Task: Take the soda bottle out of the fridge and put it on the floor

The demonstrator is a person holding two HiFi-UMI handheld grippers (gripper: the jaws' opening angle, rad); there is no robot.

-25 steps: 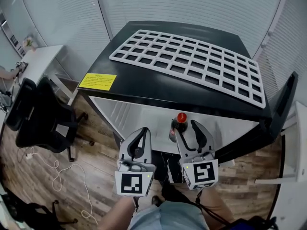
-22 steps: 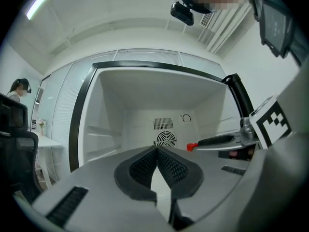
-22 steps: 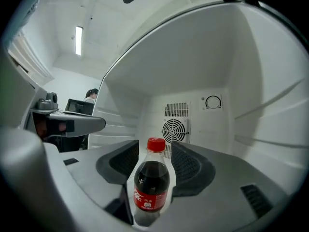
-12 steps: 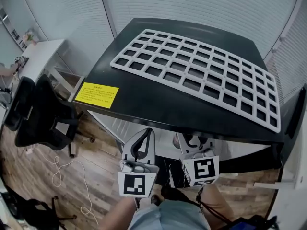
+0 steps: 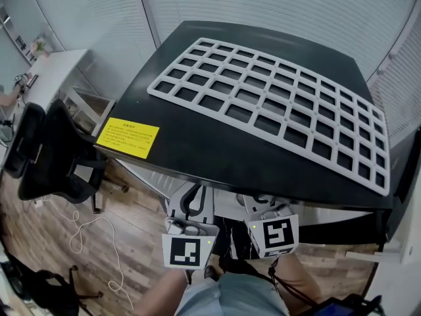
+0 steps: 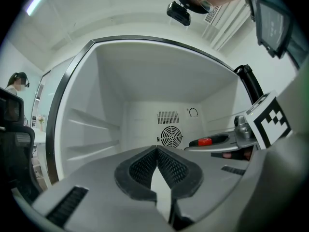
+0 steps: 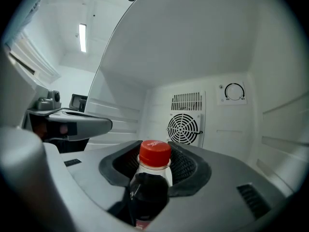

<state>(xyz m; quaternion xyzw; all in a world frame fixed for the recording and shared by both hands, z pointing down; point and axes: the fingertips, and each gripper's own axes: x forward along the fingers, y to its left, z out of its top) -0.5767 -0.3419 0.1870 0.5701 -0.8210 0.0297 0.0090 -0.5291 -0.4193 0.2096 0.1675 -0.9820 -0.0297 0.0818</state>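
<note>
The soda bottle holds dark drink under a red cap and stands upright inside the white fridge. My right gripper reaches in around it, jaws closing, with the neck and cap between the ribbed pads; a little room still shows beside the cap. The left gripper view catches the red cap past the right gripper's jaw. My left gripper is shut and empty, just left of the right one in the fridge mouth. In the head view the black fridge top hides the bottle and both grippers' tips.
A white grid rack lies on the fridge top next to a yellow label. A fan grille sits on the fridge's back wall. A black office chair and a loose cable are on the wooden floor at left.
The head view has moved forward over the fridge, so the bottle, seen a second ago between the right jaws, is now hidden. Both grippers have gone deeper under the fridge top.
</note>
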